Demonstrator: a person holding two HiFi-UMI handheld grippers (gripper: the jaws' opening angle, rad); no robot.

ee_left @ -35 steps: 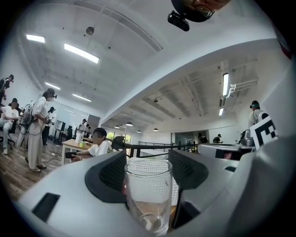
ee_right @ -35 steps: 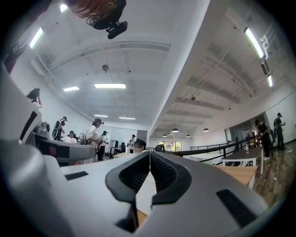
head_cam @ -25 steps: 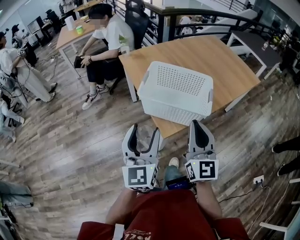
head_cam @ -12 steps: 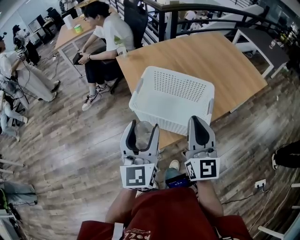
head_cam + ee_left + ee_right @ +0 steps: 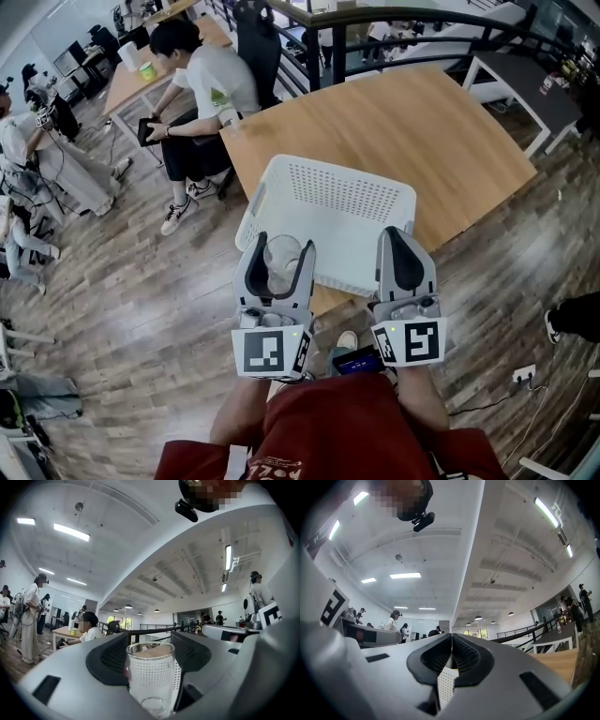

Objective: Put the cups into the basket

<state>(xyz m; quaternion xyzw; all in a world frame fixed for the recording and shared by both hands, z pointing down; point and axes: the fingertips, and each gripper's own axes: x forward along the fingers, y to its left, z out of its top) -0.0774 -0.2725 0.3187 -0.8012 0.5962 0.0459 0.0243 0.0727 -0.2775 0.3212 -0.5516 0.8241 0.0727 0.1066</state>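
Observation:
A clear glass cup [image 5: 281, 259] stands upright between the jaws of my left gripper [image 5: 283, 246], which is shut on it. In the left gripper view the cup [image 5: 151, 677] fills the gap between the dark pads [image 5: 108, 660]. The cup overlaps the near left corner of the white perforated basket [image 5: 349, 214], which sits on the wooden table [image 5: 422, 117]. My right gripper [image 5: 405, 236] hovers at the basket's near right edge, jaws shut with nothing in them. In the right gripper view, the right gripper [image 5: 451, 637] shows a strip of the basket [image 5: 446, 685] below its closed tips.
A seated person [image 5: 202, 89] works at the table's far left corner beside a black chair [image 5: 255, 37]. A dark railing [image 5: 412, 23] runs behind the table. Other people [image 5: 42, 141] stand at the left. A second table [image 5: 525, 80] stands at the right.
Both grippers have moved forward and slightly up toward the basket, the left still holding the cup. The basket now lies right in front of the jaw tips.

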